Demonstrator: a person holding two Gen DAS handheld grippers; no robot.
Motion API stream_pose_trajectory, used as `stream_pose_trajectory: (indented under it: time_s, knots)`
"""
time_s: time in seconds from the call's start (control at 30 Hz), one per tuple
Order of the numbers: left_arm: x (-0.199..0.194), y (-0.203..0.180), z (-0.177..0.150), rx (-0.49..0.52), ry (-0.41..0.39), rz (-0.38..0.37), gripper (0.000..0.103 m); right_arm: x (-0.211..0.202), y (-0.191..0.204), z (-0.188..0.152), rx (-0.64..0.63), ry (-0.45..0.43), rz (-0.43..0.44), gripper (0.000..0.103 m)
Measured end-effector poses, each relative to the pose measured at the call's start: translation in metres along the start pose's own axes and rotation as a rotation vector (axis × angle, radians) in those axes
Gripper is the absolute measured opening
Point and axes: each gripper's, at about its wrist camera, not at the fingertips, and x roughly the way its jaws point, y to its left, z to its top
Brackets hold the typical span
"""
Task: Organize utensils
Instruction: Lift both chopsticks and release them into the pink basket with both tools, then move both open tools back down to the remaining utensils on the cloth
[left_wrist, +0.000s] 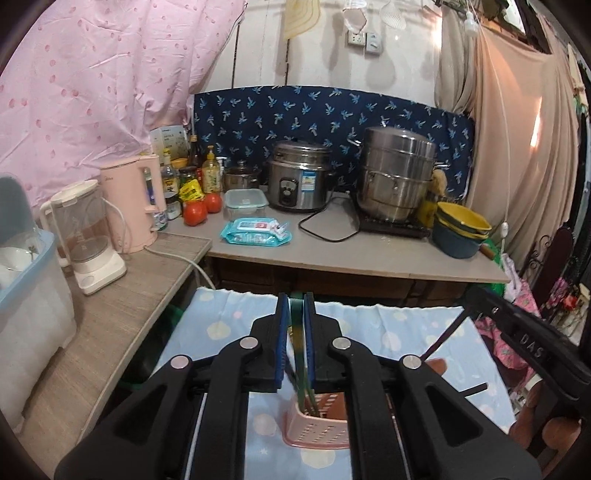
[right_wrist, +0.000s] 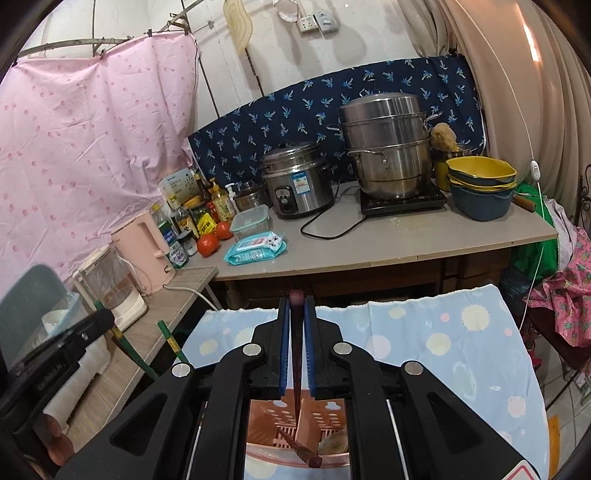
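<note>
My left gripper (left_wrist: 296, 306) is shut on a pair of green chopsticks (left_wrist: 296, 332); their lower ends reach down into a pink perforated utensil holder (left_wrist: 317, 432) on the blue patterned cloth (left_wrist: 229, 325). My right gripper (right_wrist: 296, 306) is shut on dark red-brown chopsticks (right_wrist: 296, 354), held over the same pink holder (right_wrist: 273, 421), which sits right under the jaws. The green chopsticks (right_wrist: 170, 341) and the left gripper body show at the left edge of the right wrist view.
Behind the cloth-covered table stands a counter (left_wrist: 369, 254) with a rice cooker (left_wrist: 299, 181), steel steamer pot (left_wrist: 397, 173), stacked bowls (left_wrist: 461, 229), wet wipes (left_wrist: 255, 230), tomatoes (left_wrist: 195, 214), bottles. On the left shelf stand a pink kettle (left_wrist: 133, 199), blender (left_wrist: 85, 236) and plastic bin (left_wrist: 26, 288).
</note>
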Motion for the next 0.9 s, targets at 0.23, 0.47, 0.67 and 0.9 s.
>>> stream_pose_trajectory:
  time_s: [0.23, 0.47, 0.67, 0.9]
  knots:
    - [-0.005, 0.004, -0.007, -0.008, 0.005, 0.027, 0.034, -0.008, 0.005, -0.005, -0.035, -0.011, -0.017, 0.037]
    - [-0.014, 0.003, -0.012, 0.002, 0.002, 0.042, 0.037, -0.022, 0.014, -0.012, -0.069, -0.011, -0.011, 0.037]
    - [-0.034, 0.003, -0.024, 0.003, 0.007, 0.041, 0.046, -0.039, 0.021, -0.027, -0.080, 0.001, 0.007, 0.037]
    - [-0.053, 0.005, -0.048, 0.006, 0.040, 0.049, 0.046, -0.061, 0.033, -0.058, -0.111, 0.032, 0.008, 0.037]
